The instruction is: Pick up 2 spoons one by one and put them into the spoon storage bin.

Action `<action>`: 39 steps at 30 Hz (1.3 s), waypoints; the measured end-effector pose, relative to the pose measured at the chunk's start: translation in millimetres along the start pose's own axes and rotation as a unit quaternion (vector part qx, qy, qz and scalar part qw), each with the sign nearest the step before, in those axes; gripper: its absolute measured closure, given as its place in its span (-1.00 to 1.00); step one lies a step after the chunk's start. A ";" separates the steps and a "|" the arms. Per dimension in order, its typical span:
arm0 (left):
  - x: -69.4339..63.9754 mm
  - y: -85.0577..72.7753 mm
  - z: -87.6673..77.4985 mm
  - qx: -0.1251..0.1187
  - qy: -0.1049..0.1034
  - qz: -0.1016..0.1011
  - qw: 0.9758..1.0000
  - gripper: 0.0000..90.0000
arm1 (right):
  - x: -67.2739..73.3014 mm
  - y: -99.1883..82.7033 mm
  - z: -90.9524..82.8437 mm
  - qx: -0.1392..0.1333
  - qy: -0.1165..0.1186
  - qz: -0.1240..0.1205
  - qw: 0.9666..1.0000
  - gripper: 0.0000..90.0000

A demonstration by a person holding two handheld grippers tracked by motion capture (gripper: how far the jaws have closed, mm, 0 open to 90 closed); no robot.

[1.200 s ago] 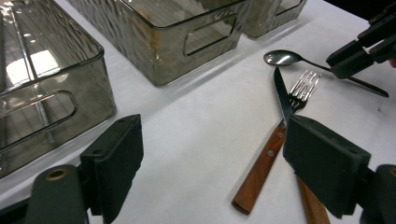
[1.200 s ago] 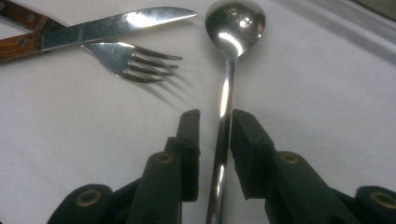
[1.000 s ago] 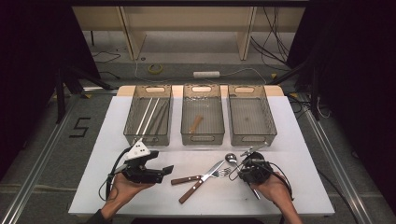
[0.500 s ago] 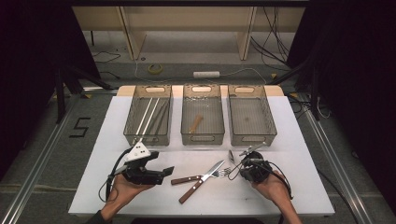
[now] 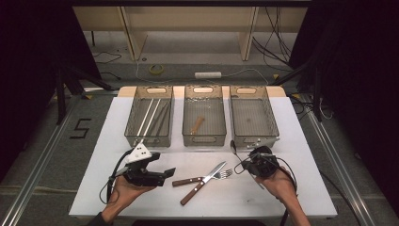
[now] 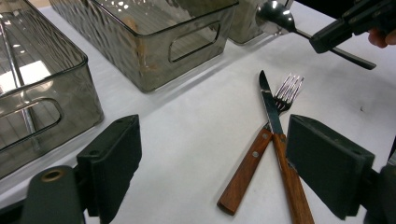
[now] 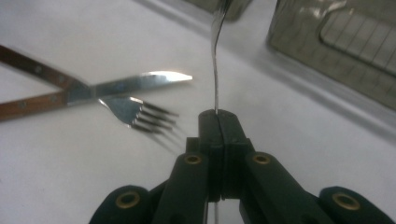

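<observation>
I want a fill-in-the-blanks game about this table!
1. The right gripper is shut on a ____.
2. The knife lies crossed over the ____.
3. At the far side of the table stand ____ clear bins.
4. The left gripper has its jaws ____.

Missing words: spoon; fork; three; open

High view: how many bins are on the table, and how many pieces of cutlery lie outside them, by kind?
Bins: 3
Knife: 1
Fork: 1
Spoon: 1, gripped in the right claw
Total: 6
</observation>
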State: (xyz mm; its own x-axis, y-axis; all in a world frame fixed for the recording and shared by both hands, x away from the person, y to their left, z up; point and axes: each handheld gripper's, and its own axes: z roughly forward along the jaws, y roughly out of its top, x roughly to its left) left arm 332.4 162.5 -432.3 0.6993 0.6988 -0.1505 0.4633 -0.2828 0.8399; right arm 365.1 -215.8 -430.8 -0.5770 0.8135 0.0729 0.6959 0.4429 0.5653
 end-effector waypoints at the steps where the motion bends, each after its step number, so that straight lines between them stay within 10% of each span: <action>1: 0.0 0.0 0.0 -0.001 0.000 -0.001 1.000 -0.60 | 0.1 3.4 -1.6 -0.004 0.000 0.000 1.000 1.00; 20: -0.5 -0.2 -1.5 -0.001 -0.001 0.002 1.000 -0.60 | 1.9 101.3 7.0 -0.059 0.000 -0.001 0.998 1.00; 39: -1.5 -0.2 -1.2 -0.005 -0.002 0.003 1.000 -0.61 | 1.8 158.9 32.2 -0.064 -0.007 0.016 0.998 1.00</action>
State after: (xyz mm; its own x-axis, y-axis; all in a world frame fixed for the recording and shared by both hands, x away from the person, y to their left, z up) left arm 330.6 162.3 -431.6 0.7048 0.6939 -0.1473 0.4533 -0.2809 0.8460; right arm 488.4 -131.8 -367.3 -0.5492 0.8317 0.0814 0.6530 0.3663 0.6629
